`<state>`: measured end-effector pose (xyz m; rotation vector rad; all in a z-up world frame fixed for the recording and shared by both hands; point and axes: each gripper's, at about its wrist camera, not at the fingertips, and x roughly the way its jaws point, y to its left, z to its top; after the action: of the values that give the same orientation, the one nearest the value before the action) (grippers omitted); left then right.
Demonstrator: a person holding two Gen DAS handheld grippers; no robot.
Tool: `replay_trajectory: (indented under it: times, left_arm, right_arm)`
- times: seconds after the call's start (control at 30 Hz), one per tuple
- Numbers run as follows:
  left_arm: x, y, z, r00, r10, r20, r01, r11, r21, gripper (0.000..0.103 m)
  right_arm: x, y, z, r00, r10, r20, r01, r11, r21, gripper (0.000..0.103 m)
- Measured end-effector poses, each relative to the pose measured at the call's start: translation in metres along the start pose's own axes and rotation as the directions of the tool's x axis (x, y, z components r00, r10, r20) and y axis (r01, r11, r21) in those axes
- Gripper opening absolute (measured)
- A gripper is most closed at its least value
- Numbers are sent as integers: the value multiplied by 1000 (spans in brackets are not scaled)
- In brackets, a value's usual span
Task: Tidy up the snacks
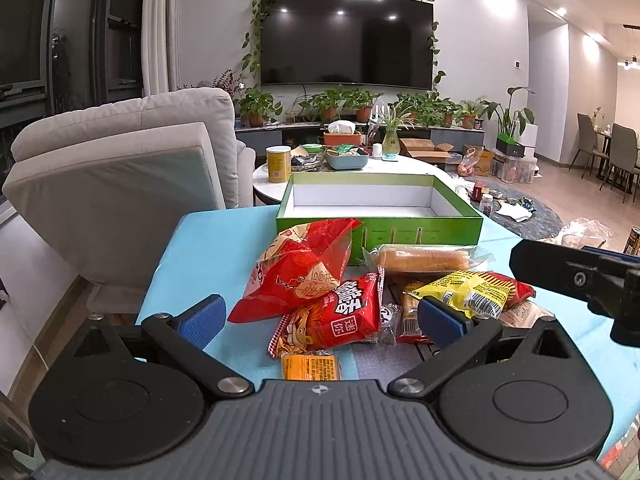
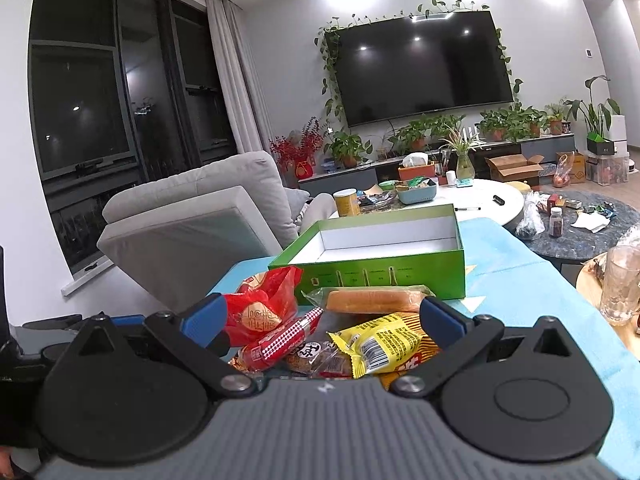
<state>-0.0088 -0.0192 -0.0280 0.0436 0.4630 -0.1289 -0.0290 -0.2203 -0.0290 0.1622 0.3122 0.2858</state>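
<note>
We see a blue-covered surface [image 1: 208,248] carrying a heap of snacks and, behind them toward its far edge, an open green box [image 1: 378,216] with a white interior holding nothing visible. The left hand-held gripper [image 1: 322,318] hovers over the near edge with its blue-padded fingers [image 1: 202,320] spread wide and gripping nothing; the snacks lie between and beyond them. Nearest this gripper lies a small orange packet [image 1: 311,367], and just beyond it a red noodle packet [image 1: 330,318] with white lettering. A large red bag [image 1: 298,268] leans against the box's front wall on the left of the heap. A clear-wrapped bread loaf [image 1: 426,259] lies along the front wall of the box, to the right of the bag. A yellow and red packet [image 1: 474,290] rests on top of other wrappers on the right side of the heap.

The right hand-held gripper [image 2: 322,318] is likewise wide open and holds nothing; in the left wrist view its black body enters from the right edge of the surface. From the right wrist view the yellow and red packet [image 2: 384,344] lies just ahead of its fingers, the bread loaf [image 2: 374,301] beyond, and the green box [image 2: 372,258] farther back. A glass mug [image 2: 621,284] stands on a separate wooden stand off the right edge.
</note>
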Motion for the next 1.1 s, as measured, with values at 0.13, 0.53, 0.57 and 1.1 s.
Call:
replay_trajectory:
  times: [0.13, 0.53, 0.57, 1.1]
  left_arm:
    - [0, 0, 0, 1000, 2, -1, -2, 1000, -2, 103]
    - [-1, 0, 0, 1000, 2, -1, -2, 1000, -2, 103]
    - [-1, 0, 0, 1000, 1, -1, -1, 1000, -2, 103]
    - [-3, 1, 2, 1000, 6, -1, -6, 1000, -1, 103]
  right_arm:
    - [0, 0, 1, 1000, 0, -2, 0, 1000, 1, 65]
    - [-1, 0, 0, 1000, -1, 1, 1, 1000, 0, 65]
    - [-1, 0, 1, 1000, 1, 1, -1, 1000, 1, 65]
    - [-3, 2, 2, 1000, 9, 0, -9, 1000, -7, 65]
